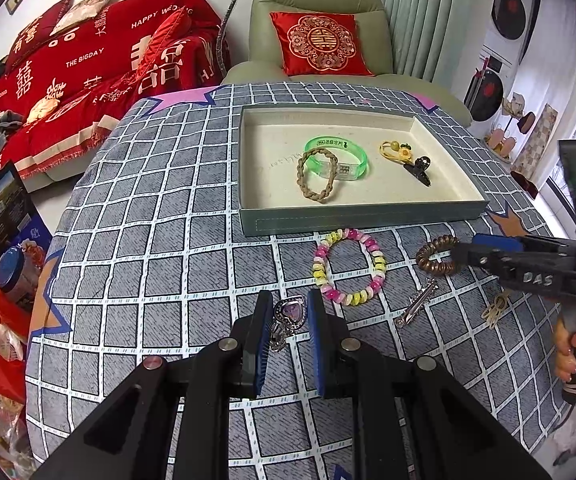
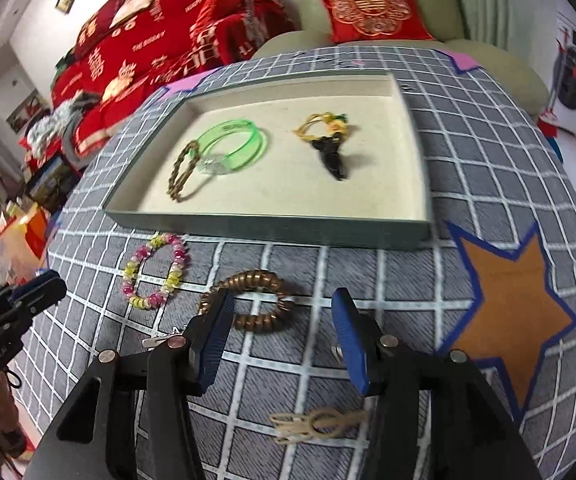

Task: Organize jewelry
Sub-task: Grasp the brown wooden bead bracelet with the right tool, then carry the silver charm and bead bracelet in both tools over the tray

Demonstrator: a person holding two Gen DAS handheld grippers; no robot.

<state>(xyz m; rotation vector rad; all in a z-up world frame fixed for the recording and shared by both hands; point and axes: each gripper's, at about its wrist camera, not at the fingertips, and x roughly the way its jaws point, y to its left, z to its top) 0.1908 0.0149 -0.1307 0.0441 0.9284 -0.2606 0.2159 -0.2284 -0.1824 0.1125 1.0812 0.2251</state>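
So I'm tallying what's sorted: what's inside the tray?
The tray holds a green bangle, braided hair tie, yellow charm and black clip. Nothing looks covered.

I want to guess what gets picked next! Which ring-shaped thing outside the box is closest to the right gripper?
The brown spiral hair tie: it lies right at the right gripper, while the pink-and-yellow bead bracelet lies farther left.

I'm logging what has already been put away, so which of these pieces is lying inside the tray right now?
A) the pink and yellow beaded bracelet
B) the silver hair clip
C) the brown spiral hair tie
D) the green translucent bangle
D: the green translucent bangle lies on the floor of the tray, overlapping a braided tan hair tie, while the other three pieces sit on the checked cloth in front of it.
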